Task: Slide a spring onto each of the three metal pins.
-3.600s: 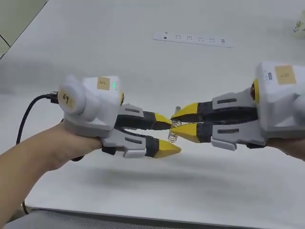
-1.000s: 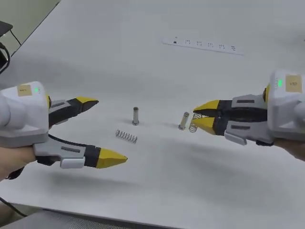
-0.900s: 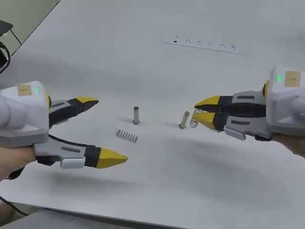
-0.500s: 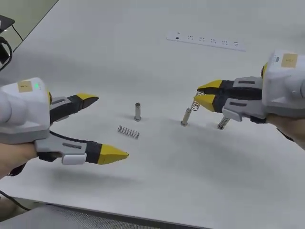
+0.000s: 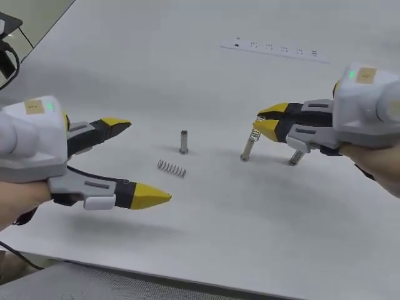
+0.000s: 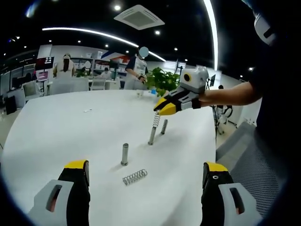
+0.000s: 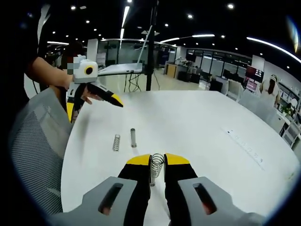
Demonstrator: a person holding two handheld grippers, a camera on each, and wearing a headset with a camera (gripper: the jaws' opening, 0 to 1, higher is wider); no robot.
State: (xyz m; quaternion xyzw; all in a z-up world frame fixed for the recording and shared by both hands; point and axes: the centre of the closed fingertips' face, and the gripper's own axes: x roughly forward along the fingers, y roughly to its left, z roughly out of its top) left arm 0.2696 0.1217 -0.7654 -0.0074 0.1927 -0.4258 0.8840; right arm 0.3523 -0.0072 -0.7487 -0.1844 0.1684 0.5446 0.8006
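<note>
**Now at the pin top: second spring lifted into place**

Change. A second ago the right gripper (image 5: 262, 122) holds its spring (image 5: 255, 135) low, beside the foot of the middle pin (image 5: 248, 150). The spring is now raised, and its lower end meets the top of that pin, at centre right of the head view. The jaws are nearly closed and pinch the spring's upper coils. The pin looks slightly tilted.

Meaning. Threading of this pin is about to begin. To its right, the right-hand pin (image 5: 296, 157) appears to carry a spring already. The left-hand pin (image 5: 184, 142) stands bare at frame centre. The loose spring (image 5: 171, 168) lies just below and left of it, presumably the last one to go on.

Left gripper (image 5: 145, 161). At lower left, unmoved, with the jaws spread wide and nothing held.

Surface. White table (image 5: 250, 237), matte, with a white power strip (image 5: 275, 50) at its far edge, top right.

Room. Open office with ceiling strip lights (image 6: 210, 28), potted plants (image 6: 164, 81), distant people, and a grey mesh chair back (image 7: 35, 150) at the left of the right gripper view.
</note>
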